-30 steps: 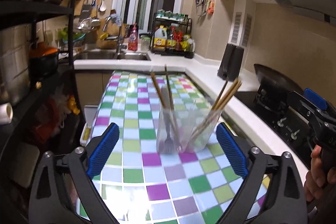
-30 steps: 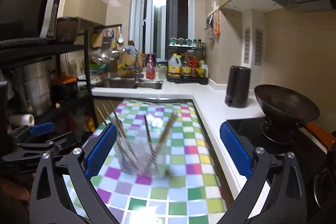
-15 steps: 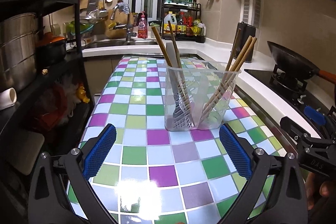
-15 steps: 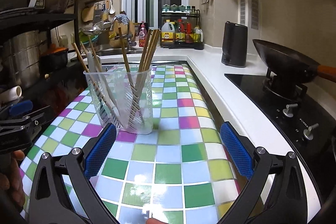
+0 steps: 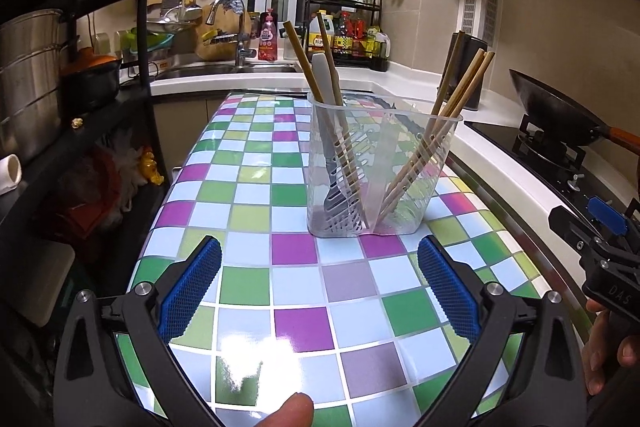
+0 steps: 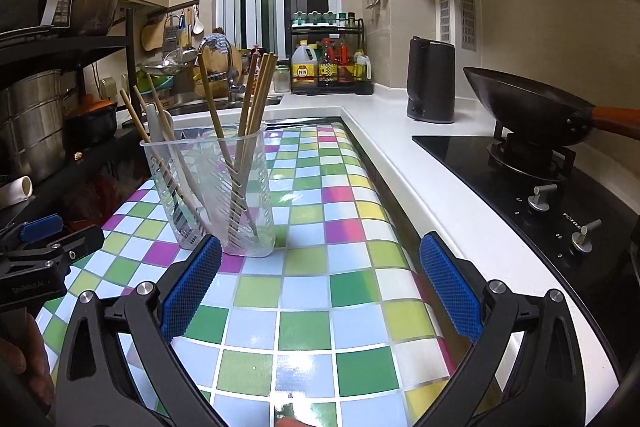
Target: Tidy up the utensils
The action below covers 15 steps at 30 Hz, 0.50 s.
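A clear plastic utensil holder point(image 5: 380, 171) with two compartments stands on the checkered counter point(image 5: 248, 227). Its left compartment holds wooden chopsticks point(image 5: 320, 83) and a grey-white slotted spatula point(image 5: 328, 79); its right compartment holds several wooden chopsticks point(image 5: 460, 87). My left gripper point(image 5: 320, 279) is open and empty, low over the counter just in front of the holder. In the right wrist view the holder point(image 6: 212, 187) stands at the left. My right gripper point(image 6: 320, 275) is open and empty, to the right of the holder.
A gas stove point(image 6: 540, 179) with a black wok point(image 6: 528, 107) lies to the right. A black kettle point(image 6: 432, 79) stands on the white worktop. A sink point(image 5: 224, 67) and bottle rack point(image 5: 344, 35) are at the back. A black shelf with pots point(image 5: 36, 83) stands left.
Both grippers have come down from high above to low over the counter, level with the holder. Both stayed open and empty. The holder has not moved.
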Tool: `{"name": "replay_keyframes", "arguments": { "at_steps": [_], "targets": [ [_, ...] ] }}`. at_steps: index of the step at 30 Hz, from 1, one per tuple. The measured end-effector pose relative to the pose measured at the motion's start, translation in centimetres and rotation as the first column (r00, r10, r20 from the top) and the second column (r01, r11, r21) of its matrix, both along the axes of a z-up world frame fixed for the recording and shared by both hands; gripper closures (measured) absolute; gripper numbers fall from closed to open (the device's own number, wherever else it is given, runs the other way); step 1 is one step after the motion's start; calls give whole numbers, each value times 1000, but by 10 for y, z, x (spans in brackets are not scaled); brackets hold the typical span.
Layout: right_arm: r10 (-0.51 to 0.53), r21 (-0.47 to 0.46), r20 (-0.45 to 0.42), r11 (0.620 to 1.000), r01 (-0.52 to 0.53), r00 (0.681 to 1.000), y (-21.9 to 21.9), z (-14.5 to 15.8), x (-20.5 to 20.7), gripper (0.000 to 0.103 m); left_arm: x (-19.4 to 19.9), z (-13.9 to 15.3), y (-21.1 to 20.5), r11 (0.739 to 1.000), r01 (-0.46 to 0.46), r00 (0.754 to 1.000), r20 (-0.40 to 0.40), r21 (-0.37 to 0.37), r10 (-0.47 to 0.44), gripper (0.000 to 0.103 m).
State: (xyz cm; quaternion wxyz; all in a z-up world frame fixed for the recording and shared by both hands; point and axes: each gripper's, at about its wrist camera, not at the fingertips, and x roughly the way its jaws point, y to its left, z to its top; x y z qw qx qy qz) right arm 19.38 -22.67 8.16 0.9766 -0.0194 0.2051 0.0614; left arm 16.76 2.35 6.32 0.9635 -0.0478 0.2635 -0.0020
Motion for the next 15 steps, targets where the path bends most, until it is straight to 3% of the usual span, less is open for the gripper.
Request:
{"name": "replay_keyframes", "arguments": {
  "at_steps": [15],
  "targets": [
    [1,-1,11,1000,-1,1000,0,0,-3,5,-6,-1,-4,1000,8,1000,4,7,-8,8]
  ]
}}
